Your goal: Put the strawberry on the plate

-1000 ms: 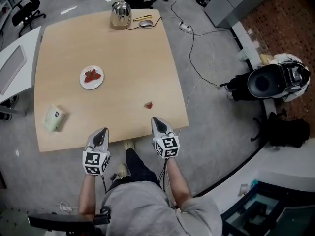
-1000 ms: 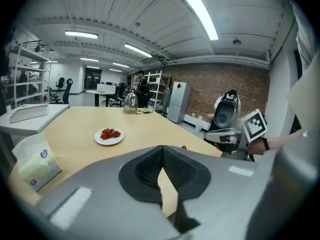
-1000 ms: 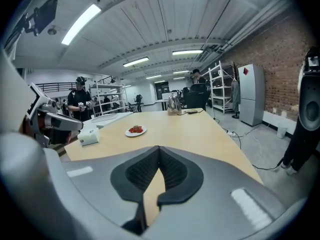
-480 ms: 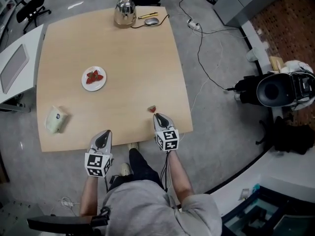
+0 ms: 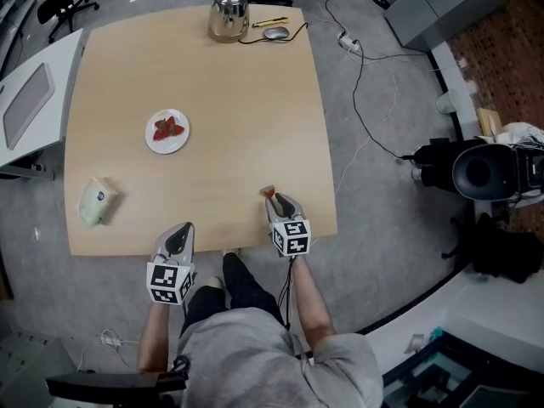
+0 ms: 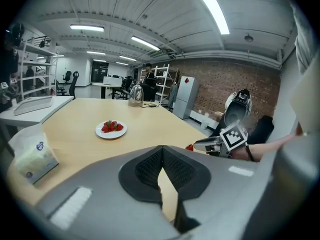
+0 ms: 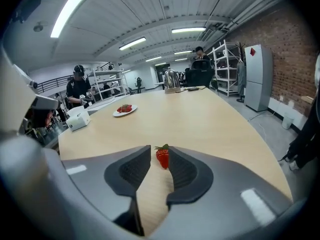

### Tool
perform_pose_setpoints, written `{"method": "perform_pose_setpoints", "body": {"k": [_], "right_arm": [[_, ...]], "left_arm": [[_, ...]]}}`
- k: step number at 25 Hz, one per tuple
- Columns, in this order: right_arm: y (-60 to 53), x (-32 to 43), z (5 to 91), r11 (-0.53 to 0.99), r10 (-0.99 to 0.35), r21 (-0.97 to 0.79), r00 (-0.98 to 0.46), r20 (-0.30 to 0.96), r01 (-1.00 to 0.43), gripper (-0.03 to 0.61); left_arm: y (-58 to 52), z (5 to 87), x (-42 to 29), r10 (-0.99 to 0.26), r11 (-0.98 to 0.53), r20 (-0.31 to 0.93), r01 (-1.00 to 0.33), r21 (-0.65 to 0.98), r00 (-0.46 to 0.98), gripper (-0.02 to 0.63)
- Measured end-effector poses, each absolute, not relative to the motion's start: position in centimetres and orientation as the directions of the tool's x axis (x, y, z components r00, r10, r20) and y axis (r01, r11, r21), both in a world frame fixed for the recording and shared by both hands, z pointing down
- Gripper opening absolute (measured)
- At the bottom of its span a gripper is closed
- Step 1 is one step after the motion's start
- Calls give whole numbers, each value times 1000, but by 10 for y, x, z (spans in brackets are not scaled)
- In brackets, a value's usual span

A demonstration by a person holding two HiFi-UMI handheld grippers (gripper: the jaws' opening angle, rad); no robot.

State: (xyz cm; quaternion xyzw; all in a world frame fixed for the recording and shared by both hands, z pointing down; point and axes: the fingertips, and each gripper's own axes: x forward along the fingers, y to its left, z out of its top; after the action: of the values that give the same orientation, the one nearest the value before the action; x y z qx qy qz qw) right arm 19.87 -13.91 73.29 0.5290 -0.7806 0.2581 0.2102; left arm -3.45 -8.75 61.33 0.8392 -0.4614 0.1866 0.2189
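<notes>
A single red strawberry [image 5: 269,192] lies on the wooden table near its front right edge. My right gripper [image 5: 274,197] reaches over that edge. Its jaws have just been opening and now stand open around the strawberry [image 7: 162,156], which sits close to the right pad with a gap on the left. The white plate [image 5: 151,143] with several strawberries stands far off at the table's middle left, also visible as the plate [image 7: 125,113] in the right gripper view. My left gripper [image 5: 181,226] hovers at the front edge, shut and empty, its tips meeting [image 6: 161,148].
A tissue box [image 5: 94,202] lies at the table's left front. A metal kettle [image 5: 229,11] and a mouse [image 5: 276,32] sit at the far edge. Cables and a black round appliance [image 5: 480,170] are on the floor to the right.
My right gripper has moved forward and down over the table edge to the strawberry, and its jaws have opened around it. The left gripper has hardly moved.
</notes>
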Motion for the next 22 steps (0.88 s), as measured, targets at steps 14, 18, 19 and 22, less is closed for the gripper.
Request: {"method": "perform_pose_setpoints", "body": {"k": [14,18,19,22], "right_arm": [[-155,200,758,318,-672,-163,-344,656,-934,170],[-157,199,759,329,-660,-149,-340,670,-933,166],[-157,198,760,331,-658,-145,-338,673,-933,163],[-156,198,763,335,-650,-143,-338,680,-931,153]], "left_arm": [[-98,629,-40,-694,-433,543,-877,209,472,20],[-101,632,-39,-694,-427,547,-880,210,468,20],[-102,633,-38,-694,-427,547,-879,210,468,20],[-101,636,-36,-692,-429,549,-879,210,469,20]]}}
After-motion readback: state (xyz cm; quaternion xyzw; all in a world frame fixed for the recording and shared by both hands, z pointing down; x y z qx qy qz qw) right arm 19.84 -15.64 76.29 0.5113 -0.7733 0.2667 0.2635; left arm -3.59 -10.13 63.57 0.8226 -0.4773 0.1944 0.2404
